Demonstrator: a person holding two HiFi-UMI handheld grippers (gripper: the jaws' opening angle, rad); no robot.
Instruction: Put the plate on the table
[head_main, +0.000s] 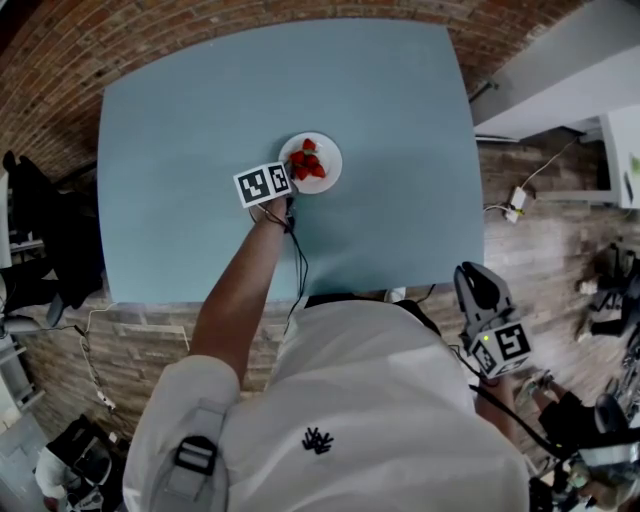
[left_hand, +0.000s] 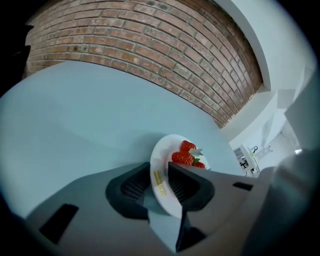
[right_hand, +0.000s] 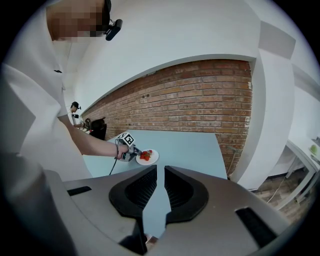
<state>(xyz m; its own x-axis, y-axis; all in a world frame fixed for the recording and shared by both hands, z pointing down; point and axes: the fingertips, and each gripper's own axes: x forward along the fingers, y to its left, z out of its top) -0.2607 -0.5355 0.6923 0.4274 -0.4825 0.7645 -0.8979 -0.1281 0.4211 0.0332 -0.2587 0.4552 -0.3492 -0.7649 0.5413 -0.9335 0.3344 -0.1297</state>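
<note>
A small white plate (head_main: 332, 150) with red strawberries (head_main: 306, 162) rests on the light blue table (head_main: 200, 120), a little beyond its middle. My left gripper (head_main: 293, 178) reaches the plate's near-left rim. In the left gripper view the rim (left_hand: 161, 165) stands between the jaws of the left gripper (left_hand: 160, 182), which are apart and not pressing on it. My right gripper (head_main: 478, 283) hangs off the table's right side at waist level. Seen in its own view, the right gripper (right_hand: 160, 172) has a narrow gap and nothing in it; the plate (right_hand: 151, 158) lies far off.
A brick wall (left_hand: 150, 50) runs behind the table's far edge. To the right, on the brick floor, lie cables and a white power adapter (head_main: 516, 203). Dark gear (head_main: 45, 240) stands left of the table. A white counter (head_main: 570, 70) is at the upper right.
</note>
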